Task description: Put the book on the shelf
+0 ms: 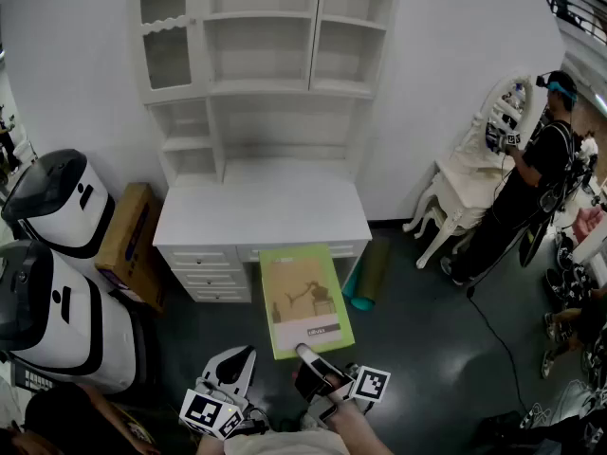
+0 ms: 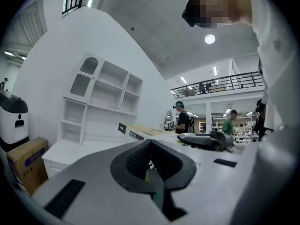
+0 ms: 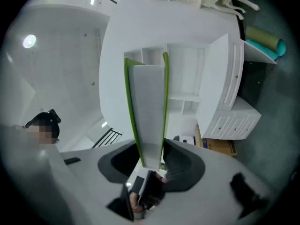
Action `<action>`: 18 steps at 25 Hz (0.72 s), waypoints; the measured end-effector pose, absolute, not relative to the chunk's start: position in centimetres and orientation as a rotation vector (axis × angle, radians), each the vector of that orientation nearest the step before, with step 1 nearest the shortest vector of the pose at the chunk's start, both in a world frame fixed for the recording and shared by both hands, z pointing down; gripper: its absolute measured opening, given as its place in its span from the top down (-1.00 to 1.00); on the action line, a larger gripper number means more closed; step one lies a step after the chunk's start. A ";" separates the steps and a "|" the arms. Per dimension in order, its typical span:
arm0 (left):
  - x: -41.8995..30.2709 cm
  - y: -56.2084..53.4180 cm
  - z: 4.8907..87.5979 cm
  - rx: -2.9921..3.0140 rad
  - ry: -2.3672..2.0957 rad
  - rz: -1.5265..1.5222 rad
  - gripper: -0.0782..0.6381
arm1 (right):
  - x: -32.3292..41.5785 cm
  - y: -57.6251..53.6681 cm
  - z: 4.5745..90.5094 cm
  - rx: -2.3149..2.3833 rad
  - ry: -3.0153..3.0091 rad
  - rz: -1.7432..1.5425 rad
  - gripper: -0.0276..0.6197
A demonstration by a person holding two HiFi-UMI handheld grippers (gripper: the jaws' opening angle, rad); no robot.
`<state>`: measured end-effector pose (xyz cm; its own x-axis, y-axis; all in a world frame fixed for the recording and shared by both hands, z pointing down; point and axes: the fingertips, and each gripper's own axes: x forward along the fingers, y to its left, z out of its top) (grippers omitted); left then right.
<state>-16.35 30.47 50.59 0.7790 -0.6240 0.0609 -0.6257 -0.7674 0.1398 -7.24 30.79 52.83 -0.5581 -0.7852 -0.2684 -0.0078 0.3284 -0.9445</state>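
Note:
A green book [image 1: 303, 299] is held flat, cover up, just in front of the white desk [image 1: 261, 211] of the shelf unit [image 1: 270, 60]. My right gripper [image 1: 318, 368] is shut on the book's near edge. In the right gripper view the book [image 3: 147, 111] runs edge-on between the jaws of the right gripper [image 3: 150, 161], its green covers on either side of the white pages, pointing at the shelf compartments [image 3: 180, 74]. My left gripper [image 1: 232, 366] hangs to the left of the book, shut and holding nothing. In the left gripper view its pads [image 2: 136, 161] meet, and the book [image 2: 140, 131] shows beyond them.
Two white-and-black machines [image 1: 57, 202] [image 1: 52, 320] and a cardboard box [image 1: 128, 240] stand left of the desk. Rolled mats [image 1: 368, 273] lie at its right foot. A person [image 1: 526, 188] stands by white furniture [image 1: 469, 173] at the right, with a cable across the dark floor.

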 end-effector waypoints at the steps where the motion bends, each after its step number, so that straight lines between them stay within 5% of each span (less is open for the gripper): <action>1: -16.2 30.4 50.6 2.819 -0.996 0.018 0.76 | -7.2 30.8 52.9 -0.709 1.845 -1.304 0.42; 18: -13.2 32.3 50.4 2.826 -1.013 0.026 0.76 | -4.8 31.9 53.2 -0.703 1.862 -1.335 0.42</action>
